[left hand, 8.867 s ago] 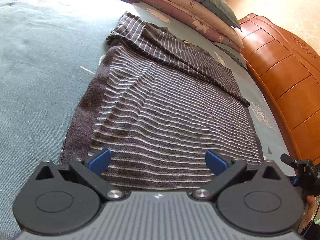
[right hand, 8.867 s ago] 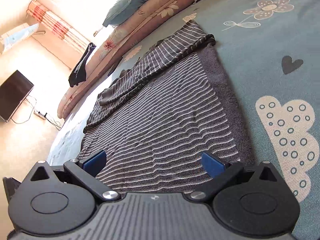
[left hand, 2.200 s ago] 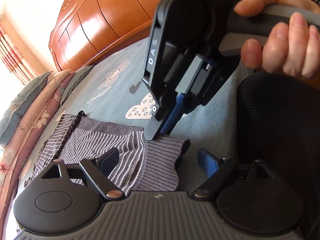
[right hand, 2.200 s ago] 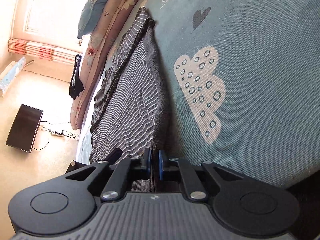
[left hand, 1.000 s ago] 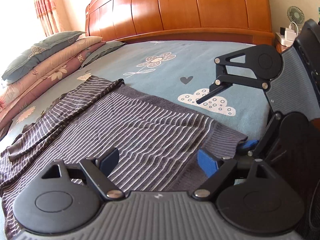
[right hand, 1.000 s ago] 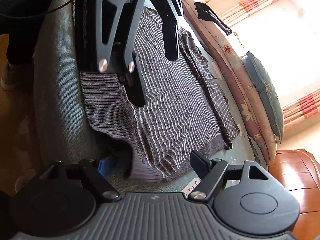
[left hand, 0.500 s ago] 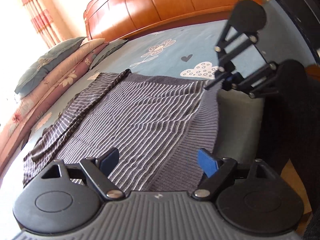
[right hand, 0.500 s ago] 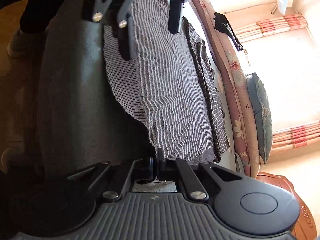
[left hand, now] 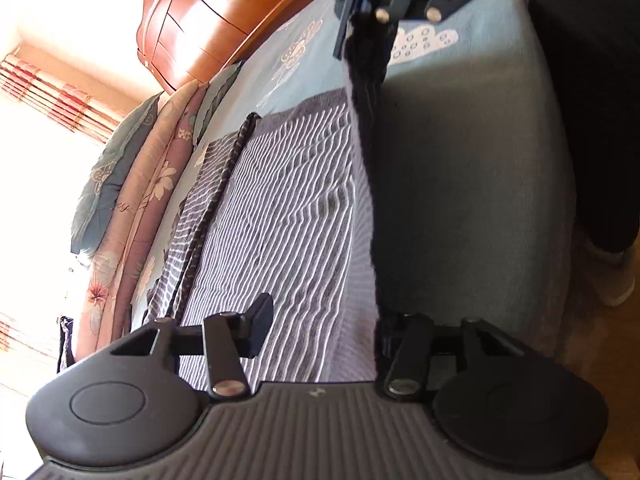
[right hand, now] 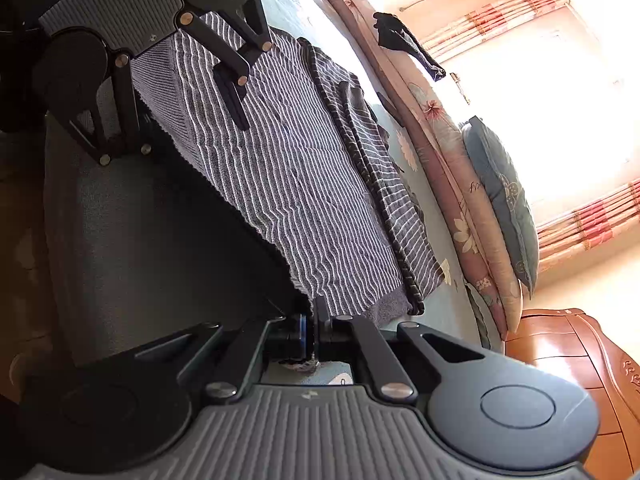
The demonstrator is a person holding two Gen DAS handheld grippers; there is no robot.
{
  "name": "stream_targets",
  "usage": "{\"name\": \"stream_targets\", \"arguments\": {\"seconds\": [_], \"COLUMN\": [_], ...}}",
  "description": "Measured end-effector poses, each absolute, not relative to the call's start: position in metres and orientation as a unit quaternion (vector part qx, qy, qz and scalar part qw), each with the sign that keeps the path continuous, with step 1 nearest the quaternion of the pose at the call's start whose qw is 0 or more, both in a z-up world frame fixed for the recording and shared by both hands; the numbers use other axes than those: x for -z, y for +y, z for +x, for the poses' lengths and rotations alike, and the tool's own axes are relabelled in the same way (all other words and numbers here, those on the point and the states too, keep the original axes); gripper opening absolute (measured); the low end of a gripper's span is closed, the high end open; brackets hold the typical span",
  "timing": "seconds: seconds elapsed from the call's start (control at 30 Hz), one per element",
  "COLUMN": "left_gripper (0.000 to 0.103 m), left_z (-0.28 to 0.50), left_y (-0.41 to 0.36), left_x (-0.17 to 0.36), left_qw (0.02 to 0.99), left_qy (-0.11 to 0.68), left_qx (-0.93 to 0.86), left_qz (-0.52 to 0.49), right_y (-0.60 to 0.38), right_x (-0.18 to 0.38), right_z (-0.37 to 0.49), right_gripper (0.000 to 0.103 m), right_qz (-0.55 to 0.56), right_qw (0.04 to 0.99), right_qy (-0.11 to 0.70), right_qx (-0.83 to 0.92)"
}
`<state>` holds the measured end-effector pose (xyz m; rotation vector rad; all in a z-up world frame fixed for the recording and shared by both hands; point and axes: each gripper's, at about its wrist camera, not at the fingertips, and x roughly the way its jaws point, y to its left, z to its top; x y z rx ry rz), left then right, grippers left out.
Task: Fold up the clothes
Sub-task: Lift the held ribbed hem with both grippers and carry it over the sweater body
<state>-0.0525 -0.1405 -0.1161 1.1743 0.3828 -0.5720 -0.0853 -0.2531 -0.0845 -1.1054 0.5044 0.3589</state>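
Observation:
A grey sweater with white stripes point(left hand: 288, 208) point(right hand: 300, 184) lies flat on the bed, one sleeve folded across its far side. My right gripper point(right hand: 310, 320) is shut on the near corner of its ribbed hem and holds that corner a little off the sheet. It also shows at the top of the left wrist view as the right gripper point(left hand: 360, 8), with the hem hanging taut below it. My left gripper point(left hand: 322, 312) point(right hand: 184, 128) straddles the hem's other end. Its jaws are closing with the hem edge between them, and a gap is still left.
The teal bed sheet point(left hand: 460, 160) drops off at the near edge of the bed. Stacked pillows point(left hand: 132, 184) point(right hand: 480, 184) line the far side, with a dark garment point(right hand: 404, 44) on them. A wooden headboard point(left hand: 208, 20) point(right hand: 580, 360) stands at one end. A person's dark leg point(left hand: 592, 100) is beside the bed.
The right gripper shut on the hem corner and lifted it. The left gripper rolled, sank onto the hem's other end, and its jaws have narrowed.

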Motion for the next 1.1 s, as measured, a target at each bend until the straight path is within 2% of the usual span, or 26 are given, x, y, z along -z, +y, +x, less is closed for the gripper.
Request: {"name": "stream_targets", "arguments": {"seconds": [0.33, 0.57, 0.6, 0.63, 0.67, 0.7, 0.73, 0.83, 0.9, 0.97, 1.03, 1.07, 1.1], "left_gripper": [0.053, 0.052, 0.050, 0.040, 0.023, 0.011, 0.007, 0.005, 0.005, 0.005, 0.005, 0.005, 0.005], "left_z": [-0.045, -0.049, -0.050, -0.051, -0.051, -0.050, -0.050, -0.050, -0.047, -0.042, -0.038, -0.036, -0.033], "left_y": [-0.055, -0.043, -0.045, -0.046, -0.047, -0.049, -0.049, -0.049, -0.048, -0.045, -0.044, -0.043, -0.043], "left_x": [0.125, 0.132, 0.133, 0.135, 0.137, 0.138, 0.139, 0.138, 0.133, 0.124, 0.115, 0.111, 0.108], "left_qw": [0.758, 0.734, 0.729, 0.721, 0.714, 0.709, 0.705, 0.696, 0.695, 0.702, 0.707, 0.710, 0.710], "left_qy": [0.219, 0.204, 0.200, 0.197, 0.203, 0.211, 0.218, 0.223, 0.232, 0.249, 0.261, 0.265, 0.270], "left_qx": [0.156, 0.133, 0.136, 0.143, 0.150, 0.156, 0.166, 0.181, 0.191, 0.203, 0.214, 0.218, 0.223], "left_qz": [0.594, 0.634, 0.641, 0.648, 0.653, 0.655, 0.654, 0.658, 0.653, 0.636, 0.621, 0.615, 0.611], "right_y": [-0.258, -0.257, -0.256, -0.256, -0.256, -0.257, -0.257, -0.258, -0.260, -0.261, -0.260, -0.256, -0.252], "right_x": [0.084, 0.089, 0.090, 0.091, 0.093, 0.094, 0.096, 0.103, 0.105, 0.101, 0.094, 0.089, 0.085], "right_z": [-0.084, -0.084, -0.085, -0.086, -0.087, -0.087, -0.088, -0.089, -0.093, -0.100, -0.107, -0.108, -0.110], "right_gripper": [0.004, 0.004, 0.004, 0.004, 0.004, 0.005, 0.005, 0.011, 0.019, 0.020, 0.024, 0.031, 0.042], "right_qz": [-0.506, -0.501, -0.501, -0.501, -0.501, -0.501, -0.502, -0.508, -0.508, -0.503, -0.491, -0.481, -0.472], "right_qw": [0.812, 0.810, 0.809, 0.808, 0.807, 0.804, 0.802, 0.791, 0.783, 0.777, 0.780, 0.788, 0.796], "right_qy": [0.244, 0.259, 0.261, 0.264, 0.268, 0.275, 0.279, 0.298, 0.312, 0.324, 0.325, 0.314, 0.304], "right_qx": [-0.161, -0.162, -0.162, -0.162, -0.163, -0.164, -0.165, -0.168, -0.176, -0.195, -0.214, -0.220, -0.226]}}
